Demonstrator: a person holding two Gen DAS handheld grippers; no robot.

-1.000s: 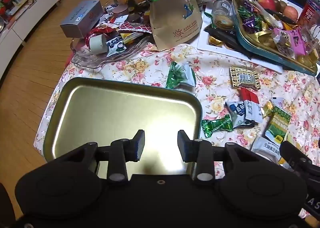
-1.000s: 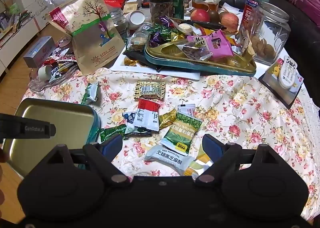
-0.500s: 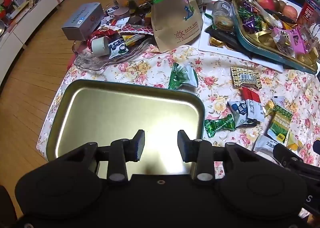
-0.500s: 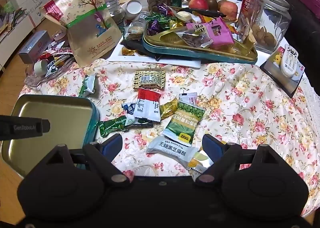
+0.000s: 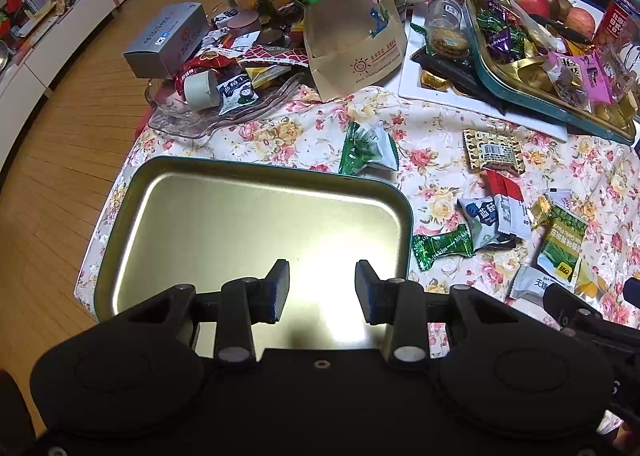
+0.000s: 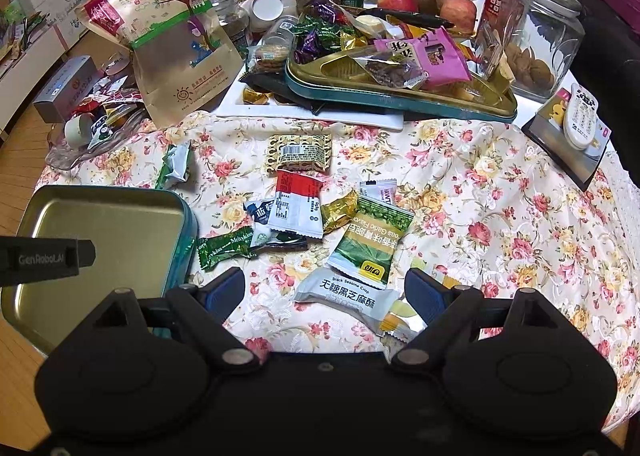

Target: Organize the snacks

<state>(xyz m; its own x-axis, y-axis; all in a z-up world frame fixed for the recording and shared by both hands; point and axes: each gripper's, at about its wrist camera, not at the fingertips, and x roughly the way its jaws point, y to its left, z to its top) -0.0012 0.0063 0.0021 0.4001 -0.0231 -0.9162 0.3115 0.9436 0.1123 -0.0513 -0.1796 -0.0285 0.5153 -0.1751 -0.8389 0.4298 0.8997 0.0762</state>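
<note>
1. Loose wrapped snacks lie in a cluster on the surface's floral cloth (image 6: 500, 192), just right of the empty gold rectangular metal tin (image 5: 248, 224): a green foil candy (image 5: 442, 246) nearest its right rim, then a red-and-white packet (image 6: 298, 204), a green pea packet (image 6: 370, 242) and a grey sesame crisp packet (image 6: 348, 296).
2. A green-and-white packet (image 5: 368, 148) sits just beyond the tin's far rim.
3. The left gripper (image 5: 322, 288) hangs over the tin, jaws apart and empty.
4. The right gripper (image 6: 324, 292) hovers right of the tin over the grey packet, jaws wide, gripping nothing.
</note>
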